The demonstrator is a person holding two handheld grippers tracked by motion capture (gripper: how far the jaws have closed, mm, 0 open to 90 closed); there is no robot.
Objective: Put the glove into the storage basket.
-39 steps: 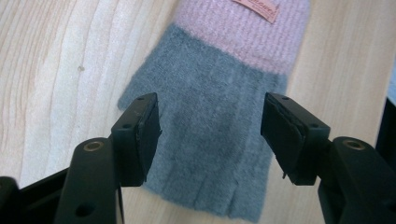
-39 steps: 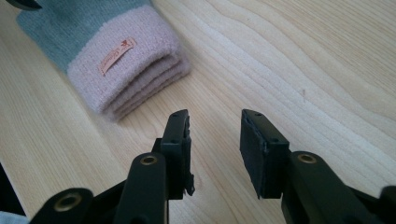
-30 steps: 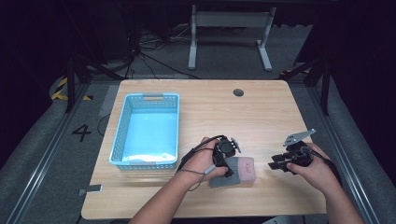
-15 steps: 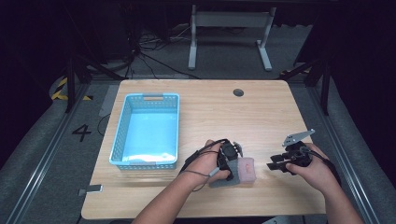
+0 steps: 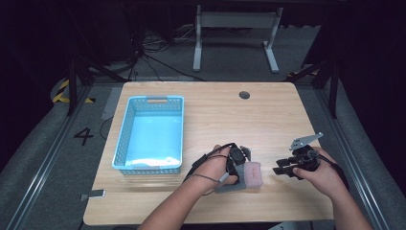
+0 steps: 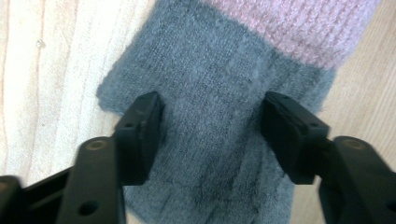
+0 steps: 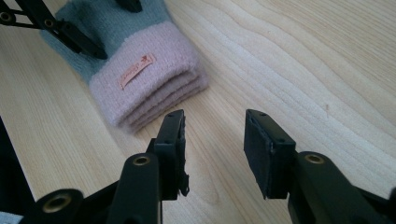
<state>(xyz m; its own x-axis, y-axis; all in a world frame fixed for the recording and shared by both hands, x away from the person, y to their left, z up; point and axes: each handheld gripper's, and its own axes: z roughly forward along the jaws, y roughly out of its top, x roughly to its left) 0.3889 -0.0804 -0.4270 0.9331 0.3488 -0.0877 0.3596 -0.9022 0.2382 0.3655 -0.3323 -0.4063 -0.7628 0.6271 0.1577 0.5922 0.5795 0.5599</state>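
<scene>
The left gripper [image 6: 212, 126] is pressing down over the grey part of the knitted glove [image 6: 224, 93], its jaws straddling the wool after just closing a little, not yet pinching it. The right gripper [image 7: 212, 144] is hovering just beside the glove's pink cuff [image 7: 149, 79], jaws standing apart with nothing between them. The glove is lying near the table's [image 5: 215, 115] front edge, with the blue basket [image 5: 125, 139] sitting well to its left.
</scene>
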